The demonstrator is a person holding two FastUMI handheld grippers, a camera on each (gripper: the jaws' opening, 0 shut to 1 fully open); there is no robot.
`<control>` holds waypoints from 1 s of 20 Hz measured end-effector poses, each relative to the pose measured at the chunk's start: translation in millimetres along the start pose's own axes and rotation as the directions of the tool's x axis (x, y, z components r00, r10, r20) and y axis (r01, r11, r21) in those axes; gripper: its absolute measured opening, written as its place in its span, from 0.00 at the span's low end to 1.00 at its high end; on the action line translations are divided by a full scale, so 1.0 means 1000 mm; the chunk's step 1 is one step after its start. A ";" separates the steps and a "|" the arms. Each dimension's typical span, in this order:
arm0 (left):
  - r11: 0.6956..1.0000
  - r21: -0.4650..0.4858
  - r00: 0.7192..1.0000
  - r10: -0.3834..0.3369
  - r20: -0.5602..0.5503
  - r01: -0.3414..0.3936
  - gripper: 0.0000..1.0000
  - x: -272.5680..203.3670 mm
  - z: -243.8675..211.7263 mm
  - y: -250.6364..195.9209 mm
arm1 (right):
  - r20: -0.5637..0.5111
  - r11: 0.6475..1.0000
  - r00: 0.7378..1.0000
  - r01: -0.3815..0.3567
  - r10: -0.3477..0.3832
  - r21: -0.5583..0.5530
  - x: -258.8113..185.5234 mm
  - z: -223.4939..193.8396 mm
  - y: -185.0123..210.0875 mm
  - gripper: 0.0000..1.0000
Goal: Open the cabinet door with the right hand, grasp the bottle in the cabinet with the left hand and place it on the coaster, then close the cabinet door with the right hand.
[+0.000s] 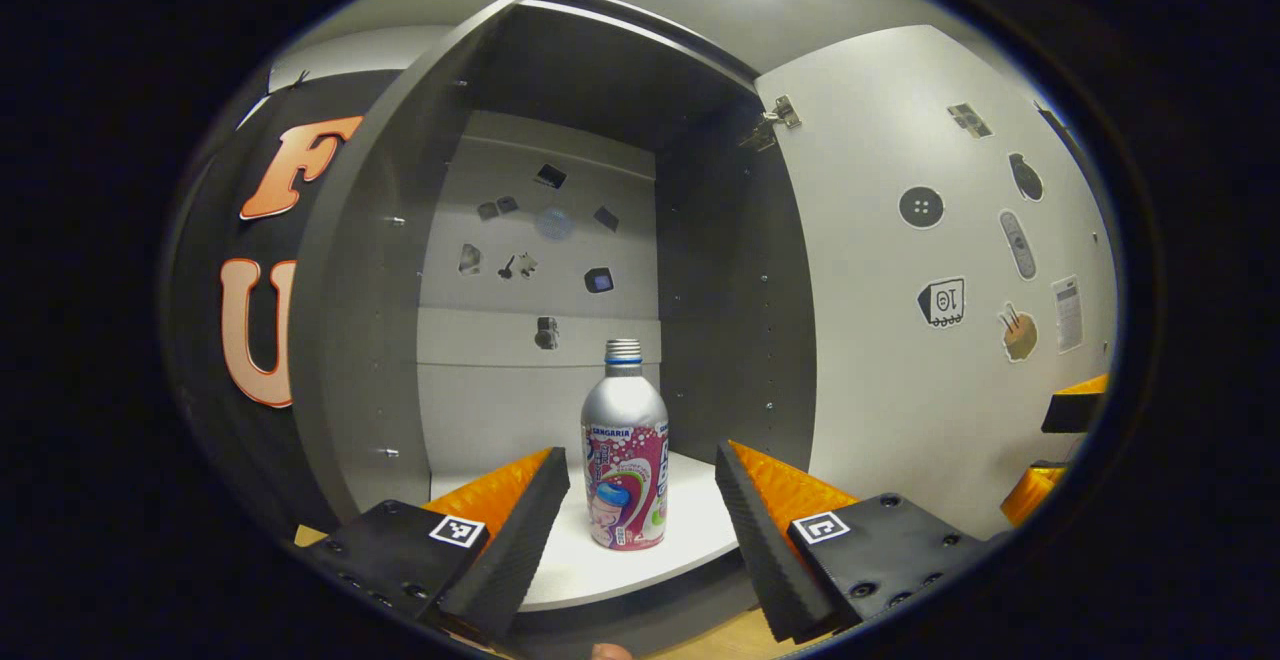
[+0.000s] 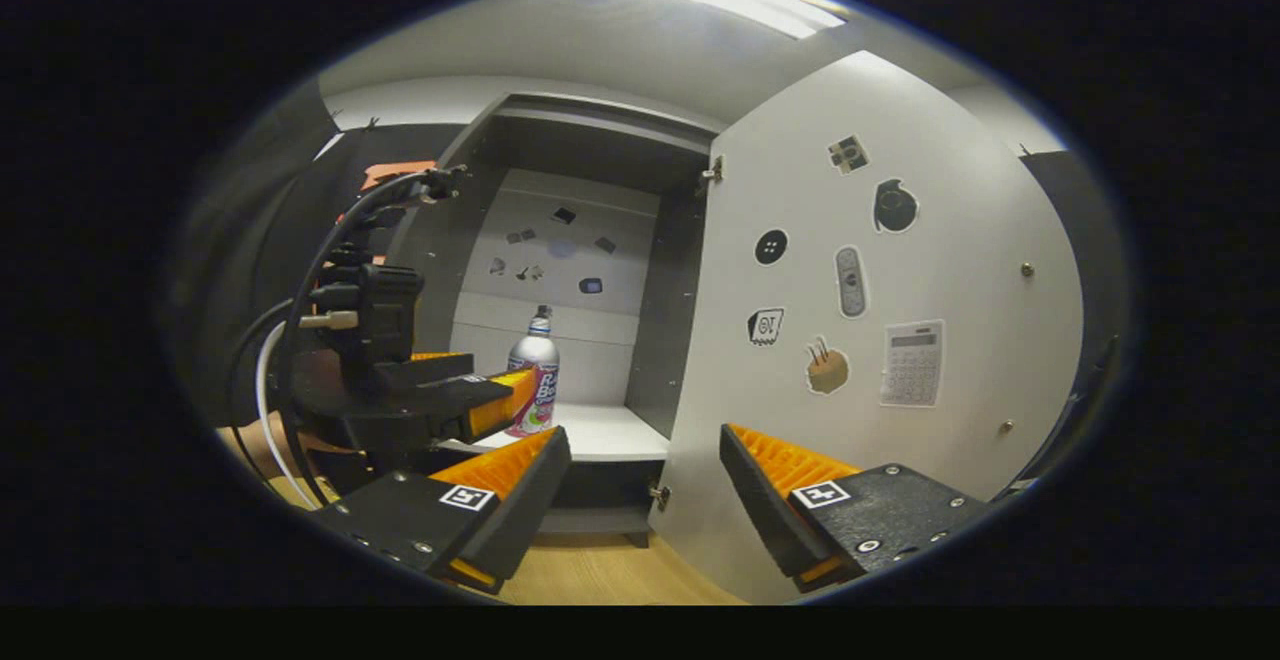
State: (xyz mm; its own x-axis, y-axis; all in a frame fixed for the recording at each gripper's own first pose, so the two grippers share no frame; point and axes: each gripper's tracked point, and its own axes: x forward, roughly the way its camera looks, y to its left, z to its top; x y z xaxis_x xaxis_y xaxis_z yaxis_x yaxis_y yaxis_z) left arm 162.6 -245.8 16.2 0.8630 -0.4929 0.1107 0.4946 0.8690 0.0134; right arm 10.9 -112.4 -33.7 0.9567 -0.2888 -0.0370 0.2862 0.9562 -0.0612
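A: Where's the bottle [image 1: 625, 448]?
B: Upright on the cabinet [image 1: 600, 70] shelf [image 1: 690, 530], near its front edge, door [image 1: 900, 360] swung wide.
A: And the left gripper [image 1: 640, 510]?
B: Jaws wide apart, holding nothing; the bottle stands between them but farther in, untouched.
A: The right gripper [image 2: 645, 485]?
B: Jaws also spread, empty, before the open door, well back from the bottle.

White cabinet shelf [image 1: 690, 530] carries an upright bottle [image 1: 625, 460].
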 end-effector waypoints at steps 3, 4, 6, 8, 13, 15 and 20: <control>1.000 0.013 1.000 -0.007 -0.005 0.007 0.96 0.020 -0.007 -0.002 | 0.004 1.000 1.000 -0.004 0.004 -0.021 0.009 0.000 0.001 0.94; 1.000 0.020 1.000 -0.006 -0.007 0.006 0.96 0.026 -0.010 -0.002 | 0.008 1.000 1.000 -0.006 0.006 -0.027 0.011 -0.001 0.001 0.94; 0.999 0.033 1.000 0.006 -0.009 -0.006 0.96 0.039 -0.015 -0.001 | 0.007 0.999 1.000 -0.010 0.010 -0.037 0.014 -0.004 0.000 0.94; 0.999 0.042 1.000 0.015 -0.015 -0.015 0.95 0.051 -0.022 0.002 | -0.002 1.000 1.000 -0.010 0.010 -0.028 0.020 -0.010 -0.002 0.94; 0.998 0.048 0.999 0.041 -0.024 -0.040 0.95 0.073 -0.033 0.011 | -0.054 1.000 0.998 -0.013 0.013 0.002 0.020 -0.026 -0.010 0.94; 0.999 0.035 0.998 0.041 -0.043 -0.039 0.96 0.078 -0.039 0.010 | -0.063 1.000 0.998 -0.007 0.007 -0.001 0.017 -0.027 -0.015 0.94; 0.998 0.025 0.997 0.054 -0.057 -0.053 0.91 0.083 -0.045 0.013 | -0.056 1.000 0.998 0.003 -0.003 -0.002 0.014 -0.026 -0.026 0.94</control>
State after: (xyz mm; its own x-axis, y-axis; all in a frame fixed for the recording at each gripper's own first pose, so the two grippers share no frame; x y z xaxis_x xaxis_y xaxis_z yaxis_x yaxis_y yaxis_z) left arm 245.1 -277.7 -18.8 0.8930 -0.4469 0.0541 0.4457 0.8946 0.0328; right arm 15.7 -142.9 -58.8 0.9513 -0.2941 -0.0926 0.2891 0.9552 -0.0635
